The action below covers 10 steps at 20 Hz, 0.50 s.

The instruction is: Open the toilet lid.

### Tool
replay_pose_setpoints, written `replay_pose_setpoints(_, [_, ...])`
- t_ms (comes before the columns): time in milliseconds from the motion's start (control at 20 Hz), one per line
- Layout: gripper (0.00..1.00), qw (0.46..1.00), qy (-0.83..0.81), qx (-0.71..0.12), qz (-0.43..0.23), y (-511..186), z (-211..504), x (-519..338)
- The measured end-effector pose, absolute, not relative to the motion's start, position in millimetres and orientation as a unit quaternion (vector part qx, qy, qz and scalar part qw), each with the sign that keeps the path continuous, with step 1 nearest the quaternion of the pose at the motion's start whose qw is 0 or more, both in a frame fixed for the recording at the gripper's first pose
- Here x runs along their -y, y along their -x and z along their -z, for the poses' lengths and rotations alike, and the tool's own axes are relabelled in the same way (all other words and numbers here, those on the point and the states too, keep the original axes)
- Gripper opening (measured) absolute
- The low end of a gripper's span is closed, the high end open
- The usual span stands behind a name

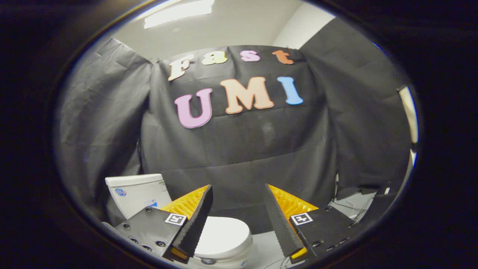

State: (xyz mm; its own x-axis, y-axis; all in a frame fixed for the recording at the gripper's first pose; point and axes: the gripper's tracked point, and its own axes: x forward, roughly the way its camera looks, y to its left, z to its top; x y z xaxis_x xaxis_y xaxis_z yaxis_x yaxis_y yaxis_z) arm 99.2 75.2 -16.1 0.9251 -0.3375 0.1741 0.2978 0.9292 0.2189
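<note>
Lying flat and closed, the lid [223,234] sits below and between the fingers, nearer the left one, which hides part of it. Its rounded front seems to point toward the right finger, long axis running back to the tank [136,192], though the fisheye bend makes this uncertain. The claw [238,220] is spread wide, holding nothing, above the toilet. Black cloth [239,157] hangs behind. Pale floor [261,248] shows beside the bowl.

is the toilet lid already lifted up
No, the toilet lid lies flat and closed beyond the open gripper, its fingers touching nothing.
</note>
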Motion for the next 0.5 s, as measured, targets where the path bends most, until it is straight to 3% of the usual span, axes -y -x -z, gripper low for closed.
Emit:
replay_pose_setpoints(250, [0.83,0.957,-0.146,0.097,0.232,-98,54,-93])
replay_pose_setpoints(500, [0.78,0.942,-0.189,0.118,0.252,-102,63,-116])
